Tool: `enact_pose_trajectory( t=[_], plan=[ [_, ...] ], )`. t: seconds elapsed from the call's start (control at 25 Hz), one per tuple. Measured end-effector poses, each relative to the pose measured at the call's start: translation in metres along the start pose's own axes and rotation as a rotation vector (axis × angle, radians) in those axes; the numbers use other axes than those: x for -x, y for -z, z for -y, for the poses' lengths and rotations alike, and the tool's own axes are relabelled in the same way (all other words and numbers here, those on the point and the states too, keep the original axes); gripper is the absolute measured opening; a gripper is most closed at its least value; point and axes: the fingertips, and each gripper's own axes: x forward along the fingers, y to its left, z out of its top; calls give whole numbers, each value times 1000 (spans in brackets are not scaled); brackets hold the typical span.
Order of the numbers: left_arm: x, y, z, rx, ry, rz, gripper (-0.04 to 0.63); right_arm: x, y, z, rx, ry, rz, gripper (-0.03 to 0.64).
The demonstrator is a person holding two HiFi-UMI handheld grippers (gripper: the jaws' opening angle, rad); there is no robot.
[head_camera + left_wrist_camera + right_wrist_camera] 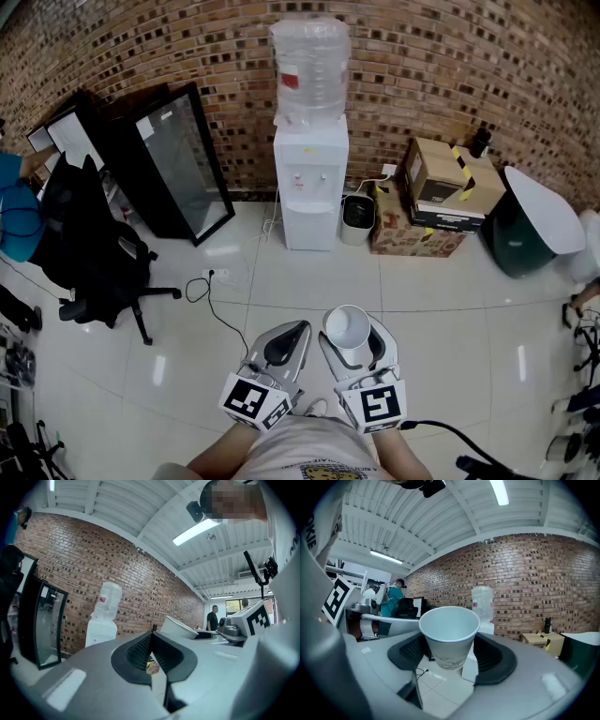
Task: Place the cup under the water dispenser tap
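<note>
Holding the cup upright between its jaws, our right gripper had the pickup done; our left gripper was clenched on nothing. The water dispenser stood far off, its tap probably free, so carrying and placing remained.

Water dispenser taps too small to tell; cup seemingly hides dispenser body, right gripper view.
</note>
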Motion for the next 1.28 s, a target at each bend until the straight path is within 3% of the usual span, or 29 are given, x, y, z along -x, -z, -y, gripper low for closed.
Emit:
enact_pose_trajectory(
  t=[0.64, 1.28],
  plan=[
    [-32, 3, 12, -17, -7, 2, -9, 0, 10, 35, -6, -16, -1, 321],
    [-91, 11, -65, 30, -5, -10, -9, -91, 13, 58, 16, -25, -38, 321]
  ],
)
